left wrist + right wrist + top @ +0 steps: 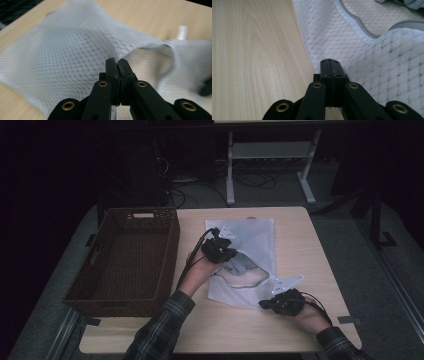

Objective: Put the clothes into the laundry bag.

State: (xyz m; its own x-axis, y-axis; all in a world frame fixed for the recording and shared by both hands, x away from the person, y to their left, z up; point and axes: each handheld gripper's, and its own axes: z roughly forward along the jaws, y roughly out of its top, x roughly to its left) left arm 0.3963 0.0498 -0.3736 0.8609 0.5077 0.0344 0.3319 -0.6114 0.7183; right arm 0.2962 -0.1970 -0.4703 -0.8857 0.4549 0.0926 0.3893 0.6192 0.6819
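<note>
A white mesh laundry bag [250, 237] lies on the wooden table [305, 245], its mouth gaping toward the front. A grey garment [241, 265] sits inside the mouth and peeks in at the top right of the right gripper view [409, 3]. My left gripper [226, 254] is shut on the bag's upper layer, and the mesh [75, 57] rises like a tent to its closed tips [117, 62]. My right gripper [266, 304] is shut at the bag's front corner; the mesh [387, 65] meets its closed tips [331, 63]. A grey-trimmed rim [362, 28] edges the opening.
A brown wicker basket [172, 250], nothing in it, stands at the table's left, close beside the left hand. Bare tabletop [257, 62] lies in front of the bag and to its right. Desk legs and cables stand on the dark floor beyond the far edge.
</note>
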